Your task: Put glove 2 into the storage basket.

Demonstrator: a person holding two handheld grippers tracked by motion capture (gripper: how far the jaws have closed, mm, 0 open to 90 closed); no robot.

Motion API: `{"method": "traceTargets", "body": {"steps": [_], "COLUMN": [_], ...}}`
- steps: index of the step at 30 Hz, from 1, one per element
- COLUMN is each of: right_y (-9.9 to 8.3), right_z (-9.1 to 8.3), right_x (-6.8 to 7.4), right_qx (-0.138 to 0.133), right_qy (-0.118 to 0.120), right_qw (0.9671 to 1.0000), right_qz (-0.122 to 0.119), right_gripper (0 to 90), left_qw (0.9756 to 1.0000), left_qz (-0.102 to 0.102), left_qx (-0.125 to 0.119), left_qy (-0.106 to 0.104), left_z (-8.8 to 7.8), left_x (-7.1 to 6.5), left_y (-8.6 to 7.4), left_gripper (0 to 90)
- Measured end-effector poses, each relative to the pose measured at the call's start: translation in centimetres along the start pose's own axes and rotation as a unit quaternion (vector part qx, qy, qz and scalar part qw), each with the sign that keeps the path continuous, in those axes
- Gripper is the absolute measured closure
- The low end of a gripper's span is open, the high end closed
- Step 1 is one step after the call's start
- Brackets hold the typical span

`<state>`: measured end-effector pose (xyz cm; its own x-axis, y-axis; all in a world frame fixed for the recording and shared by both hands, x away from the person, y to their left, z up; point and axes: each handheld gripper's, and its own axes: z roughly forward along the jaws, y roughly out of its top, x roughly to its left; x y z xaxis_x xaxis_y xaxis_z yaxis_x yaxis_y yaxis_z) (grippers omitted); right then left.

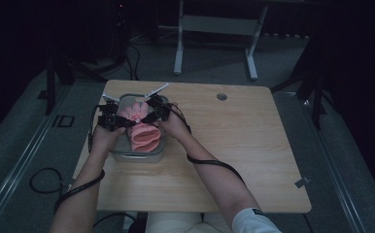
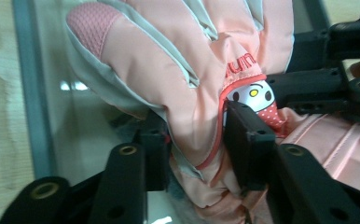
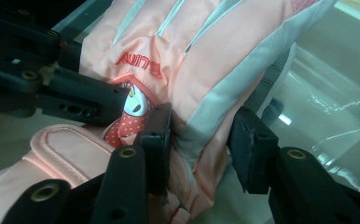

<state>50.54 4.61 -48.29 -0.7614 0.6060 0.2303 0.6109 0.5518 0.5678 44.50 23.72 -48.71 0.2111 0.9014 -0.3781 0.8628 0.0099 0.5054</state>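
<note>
Two tongs meet over one pink glove [image 1: 142, 130] that lies in a clear bin [image 1: 138, 154] on the wooden surface [image 1: 234, 145]. Seen from the left gripper view, the left tongs [image 2: 196, 140] straddle a fold of the glove [image 2: 187, 70] near its cartoon patch [image 2: 252, 95]; one pad rests against the fabric, and I cannot tell whether the other still presses. From the right gripper view, the right tongs [image 3: 201, 135] stand partly apart around the glove's [image 3: 206, 60] pale grey edge, with a gap showing beside one pad, so the hold looks slack. Each camera also catches the opposite tongs reaching in from the far side of the glove. From above, the left tongs [image 1: 120, 120] and right tongs [image 1: 149, 112] sit close together over the bin, which stands toward the left side of the surface, with both forearms coming in from the near edge.
</note>
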Motion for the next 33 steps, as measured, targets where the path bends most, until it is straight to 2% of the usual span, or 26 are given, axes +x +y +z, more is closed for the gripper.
{"method": "traceTargets", "body": {"steps": [2, 4, 6, 12, 14, 16, 19, 21, 23, 26, 28, 33], "right_y": [0.1, 0.2, 0.2, 0.2, 0.2, 0.1, 0.2, 0.3, 0.5, 0.7, 0.9, 1.1], "right_z": [0.0, -0.1, -0.2, -0.2, -0.1, 0.0, -0.2, -0.6, -1.1, -1.7, -2.2, -3.0], "right_x": [-0.2, -0.5, -0.4, -0.7, -0.7, -0.7, -0.6, -0.5, -0.5, -0.4, -0.1, 0.1], "right_qx": [-0.002, -0.004, 0.001, -0.002, -0.001, -0.001, -0.006, -0.015, -0.025, -0.032, -0.04, -0.051], "right_qy": [-0.001, -0.002, -0.014, -0.024, -0.03, -0.025, -0.013, -0.005, 0.002, 0.009, 0.013, 0.019], "right_qw": [1.0, 1.0, 0.9999, 0.9996, 0.9994, 0.9994, 0.9995, 0.9996, 0.9994, 0.9991, 0.9989, 0.9984], "right_qz": [0.001, 0.006, 0.002, 0.012, 0.019, 0.021, 0.027, 0.023, 0.024, 0.026, 0.02, 0.018], "right_gripper": [56.1, 55.4, 55.2, 53.3, 53.6, 54.7, 57.0, 57.1, 56.6, 56.4, 55.8, 52.8], "left_qw": [0.9999, 0.9999, 0.9999, 0.9994, 0.9987, 0.9983, 0.9989, 0.999, 0.9986, 0.9986, 0.9982, 0.9972], "left_qz": [0.004, 0.004, 0.009, 0.015, 0.021, 0.023, 0.013, 0.006, 0.01, 0.013, 0.017, 0.023], "left_qx": [-0.008, -0.01, -0.009, -0.006, -0.001, -0.002, -0.011, -0.021, -0.027, -0.03, -0.035, -0.057], "left_qy": [0.007, 0.005, 0.009, 0.032, 0.047, 0.053, 0.043, 0.039, 0.044, 0.042, 0.046, 0.043], "left_z": [-0.1, 0.0, 0.0, 0.3, 0.5, 0.5, 0.2, -0.3, -0.7, -1.2, -1.5, -2.6], "left_x": [0.0, 0.0, -0.1, -0.4, -0.7, -0.8, -0.5, -0.4, -0.4, -0.5, -0.5, -0.9], "left_y": [0.0, 0.0, 0.1, 0.0, 0.1, 0.1, 0.1, 0.2, 0.4, 0.6, 0.6, 0.7], "left_gripper": [54.7, 54.0, 54.0, 54.0, 54.0, 54.1, 53.7, 51.6, 49.9, 49.5, 48.4, 48.0]}}
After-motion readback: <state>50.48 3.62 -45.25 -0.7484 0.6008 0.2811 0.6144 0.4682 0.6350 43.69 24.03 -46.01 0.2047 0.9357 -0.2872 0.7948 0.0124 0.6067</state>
